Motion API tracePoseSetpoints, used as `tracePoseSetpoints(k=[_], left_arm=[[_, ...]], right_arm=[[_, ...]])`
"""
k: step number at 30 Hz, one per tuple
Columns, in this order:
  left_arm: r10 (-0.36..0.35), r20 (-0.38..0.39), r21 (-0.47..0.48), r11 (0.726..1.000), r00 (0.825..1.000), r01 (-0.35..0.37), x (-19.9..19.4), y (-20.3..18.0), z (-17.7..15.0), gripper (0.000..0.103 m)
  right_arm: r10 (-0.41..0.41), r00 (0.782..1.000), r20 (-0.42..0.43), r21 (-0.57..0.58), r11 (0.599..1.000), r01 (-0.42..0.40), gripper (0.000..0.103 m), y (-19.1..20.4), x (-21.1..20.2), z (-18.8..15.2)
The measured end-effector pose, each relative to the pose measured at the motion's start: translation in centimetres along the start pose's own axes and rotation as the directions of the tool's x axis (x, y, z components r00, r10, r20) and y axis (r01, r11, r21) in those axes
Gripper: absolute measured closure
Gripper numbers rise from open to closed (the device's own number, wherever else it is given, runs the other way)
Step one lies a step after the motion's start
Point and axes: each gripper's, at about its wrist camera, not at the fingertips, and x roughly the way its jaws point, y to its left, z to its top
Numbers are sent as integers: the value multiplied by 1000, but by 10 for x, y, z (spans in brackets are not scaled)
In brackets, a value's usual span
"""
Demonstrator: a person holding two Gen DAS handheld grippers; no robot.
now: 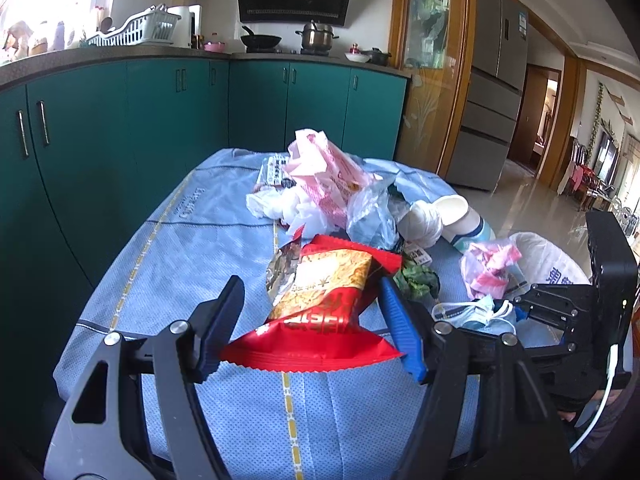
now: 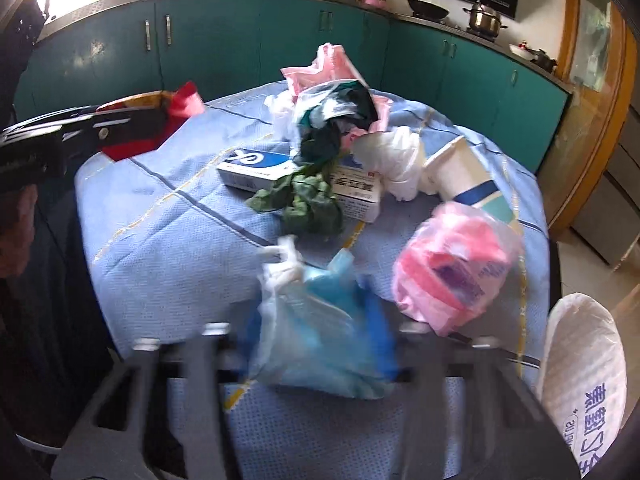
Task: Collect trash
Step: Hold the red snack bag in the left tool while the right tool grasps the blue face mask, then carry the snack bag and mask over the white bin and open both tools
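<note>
On the blue quilted cloth covering the table (image 2: pixel 160 240), litter lies in a loose heap: a pink plastic bag (image 2: pixel 452 272) near the right edge, a tipped white paper cup with blue and teal bands (image 2: pixel 464 176), crumpled white tissue (image 2: pixel 396 160), two small white medicine boxes (image 2: pixel 256 168), wilted green leaves (image 2: pixel 304 204) and a tall pink wrapper (image 1: pixel 320 168) at the back. The right hand-held gripper (image 2: pixel 316 344) has its blue fingers pressed in on a pale blue face mask bundled with thin white plastic (image 2: pixel 320 320); the view is blurred, so how firm the pinch is cannot be told. The left hand-held gripper (image 1: pixel 312 320) stands spread wide around a red and gold snack packet (image 1: pixel 320 292), whose crimped edges meet both fingers.

The step in hand looks like carrying the mask bundle to the white sack with blue lettering (image 2: pixel 584 380), which stands just beside the table at the right. To do it well, keep the pinch closed until the bundle hangs over the sack's mouth, since thin film slips easily and the trailing white loops may snag the pink bag close by. Lift clear of the cloth first, then swing across. The left side should hold the snack packet steady and wait its turn, keeping out of the path.
</note>
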Motion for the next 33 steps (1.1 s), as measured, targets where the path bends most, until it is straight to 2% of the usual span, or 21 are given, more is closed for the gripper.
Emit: tracePoseSetpoints(k=[2, 7, 10, 14, 15, 17, 18, 20, 22, 24, 28, 30, 33], left_arm=[[-4, 9, -2, 1000, 1000, 4, -2, 0, 1, 33], [-2, 40, -7, 1000, 999, 2, -12, 2, 4, 33], [-9, 60, -13, 1000, 998, 9, -18, 2, 9, 33], [-39, 96, -12, 999, 995, 40, -25, -5, 22, 33], [-54, 109, -9, 998, 993, 56, -27, -10, 27, 33], [-82, 126, 0, 997, 989, 83, -28, -18, 35, 33], [-99, 134, 6, 995, 986, 99, -27, -25, 40, 33], [-128, 144, 10, 992, 981, 128, -25, -36, 46, 33], [-161, 154, 18, 987, 975, 160, -23, -50, 51, 33], [-189, 155, 34, 982, 970, 186, -18, -65, 52, 33], [-247, 140, 59, 969, 959, 241, -7, -93, 55, 33], [-285, 131, 72, 958, 949, 278, 1, -109, 58, 33], [-359, 97, 100, 932, 928, 350, 14, -142, 60, 33]], right_arm=[[3, 999, 41, -3, 1000, -3, 75, 1, -7, 2], [33, 985, 171, 23, 999, -38, 76, -5, -36, 8], [-6, 972, 237, 38, 999, -3, 76, -9, -54, 11], [-82, 932, 354, 91, 994, 53, 76, -31, -96, 15], [-122, 913, 389, 116, 990, 83, 76, -41, -113, 17], [-172, 890, 422, 142, 982, 122, 76, -55, -132, 20], [-225, 872, 435, 163, 972, 170, 76, -64, -144, 21], [-315, 841, 440, 203, 947, 249, 76, -79, -157, 20], [-378, 815, 440, 272, 921, 281, 76, -99, -169, 8], [-420, 809, 411, 344, 893, 289, 76, -120, -170, -12], [-481, 817, 317, 447, 836, 319, 76, -149, -168, -50], [-533, 800, 277, 488, 795, 361, 76, -162, -176, -69], [-576, 782, 238, 562, 738, 373, 76, -179, -189, -95]])
